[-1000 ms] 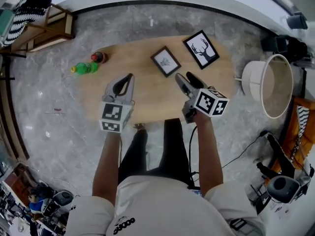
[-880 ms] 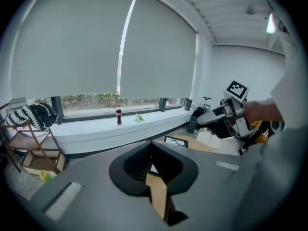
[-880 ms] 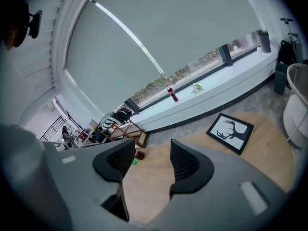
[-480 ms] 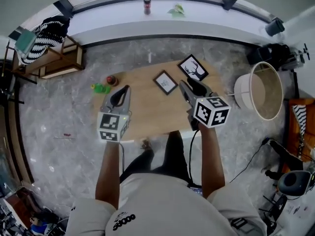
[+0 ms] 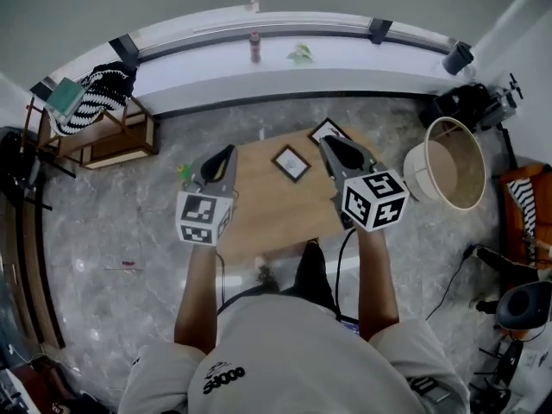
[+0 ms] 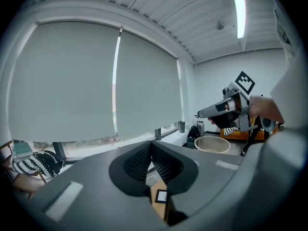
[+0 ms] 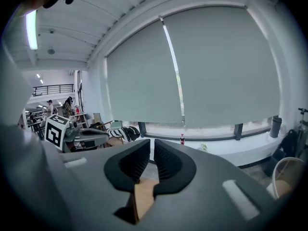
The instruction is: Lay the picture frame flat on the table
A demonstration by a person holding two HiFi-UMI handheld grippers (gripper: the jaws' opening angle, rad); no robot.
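Picture frame [image 5: 291, 162] lies face up near the middle of the table [image 5: 259, 210], flat as far as can be judged; a second frame [image 5: 327, 129] sits at the far edge. Left gripper [image 5: 226, 152] is closed on nothing. Right gripper [image 5: 331, 143] has just been closing, empty, its jaws now almost together. Both hang well above the table, consistent with a completed placement.
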